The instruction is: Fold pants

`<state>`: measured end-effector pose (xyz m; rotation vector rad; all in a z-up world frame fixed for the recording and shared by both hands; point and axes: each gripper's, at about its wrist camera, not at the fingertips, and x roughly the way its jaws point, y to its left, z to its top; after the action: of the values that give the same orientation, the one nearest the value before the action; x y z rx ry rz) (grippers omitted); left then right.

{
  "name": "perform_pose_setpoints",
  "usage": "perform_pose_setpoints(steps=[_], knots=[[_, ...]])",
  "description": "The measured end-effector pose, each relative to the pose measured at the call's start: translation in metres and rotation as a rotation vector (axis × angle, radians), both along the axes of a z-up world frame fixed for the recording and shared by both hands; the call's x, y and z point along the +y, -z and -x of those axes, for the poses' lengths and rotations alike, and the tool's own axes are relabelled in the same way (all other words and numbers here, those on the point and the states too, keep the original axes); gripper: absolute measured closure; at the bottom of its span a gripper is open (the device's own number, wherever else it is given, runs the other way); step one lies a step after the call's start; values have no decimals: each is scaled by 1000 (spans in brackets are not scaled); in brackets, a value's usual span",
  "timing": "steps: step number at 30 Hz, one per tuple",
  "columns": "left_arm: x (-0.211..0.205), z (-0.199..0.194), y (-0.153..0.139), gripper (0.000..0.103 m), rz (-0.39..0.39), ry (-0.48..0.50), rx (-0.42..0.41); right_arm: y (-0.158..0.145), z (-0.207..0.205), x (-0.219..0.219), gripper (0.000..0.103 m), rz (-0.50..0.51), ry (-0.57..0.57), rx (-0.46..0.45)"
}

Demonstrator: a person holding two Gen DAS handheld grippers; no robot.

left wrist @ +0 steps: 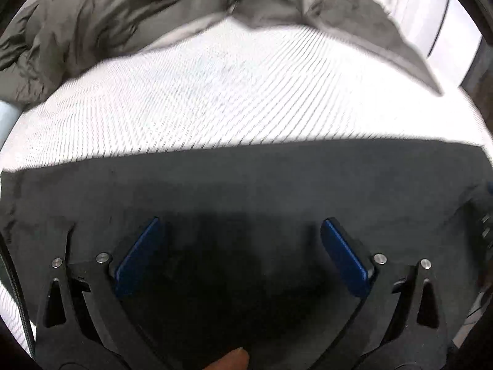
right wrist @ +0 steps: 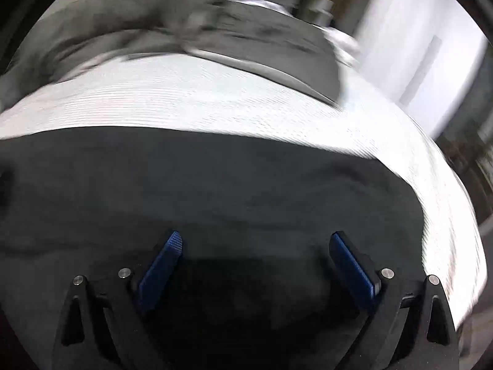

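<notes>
Dark grey pants [left wrist: 246, 185] lie flat on a white ribbed bedsheet [left wrist: 215, 101], filling the lower half of the left wrist view. My left gripper [left wrist: 240, 225] hovers just over them, open, its blue pads wide apart with only cloth beneath. The same pants [right wrist: 215, 178] spread across the right wrist view, their far edge straight against the sheet [right wrist: 200, 108]. My right gripper [right wrist: 255, 237] is open above the cloth too, holding nothing. A fingertip [left wrist: 234, 360] shows at the bottom of the left wrist view.
A rumpled olive-grey duvet [left wrist: 107, 15] is bunched along the far side of the bed, also seen as the duvet [right wrist: 185, 30] in the right wrist view. White furniture [right wrist: 416, 46] stands beyond the bed's right edge. Both views are motion-blurred.
</notes>
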<state>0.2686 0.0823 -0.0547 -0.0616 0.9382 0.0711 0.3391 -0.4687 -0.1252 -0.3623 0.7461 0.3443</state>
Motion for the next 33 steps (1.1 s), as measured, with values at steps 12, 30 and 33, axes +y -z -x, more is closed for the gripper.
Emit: perform_pose_setpoints(steps=[12, 30, 33], knots=[[-11, -40, 30, 0, -47, -44, 61, 11, -56, 126, 5, 123, -182, 88], [-179, 47, 4, 1, 88, 440, -11, 24, 10, -111, 5, -61, 45, 66], [-216, 63, 29, 1, -72, 515, 24, 24, 16, -126, 4, 2, 52, 37]])
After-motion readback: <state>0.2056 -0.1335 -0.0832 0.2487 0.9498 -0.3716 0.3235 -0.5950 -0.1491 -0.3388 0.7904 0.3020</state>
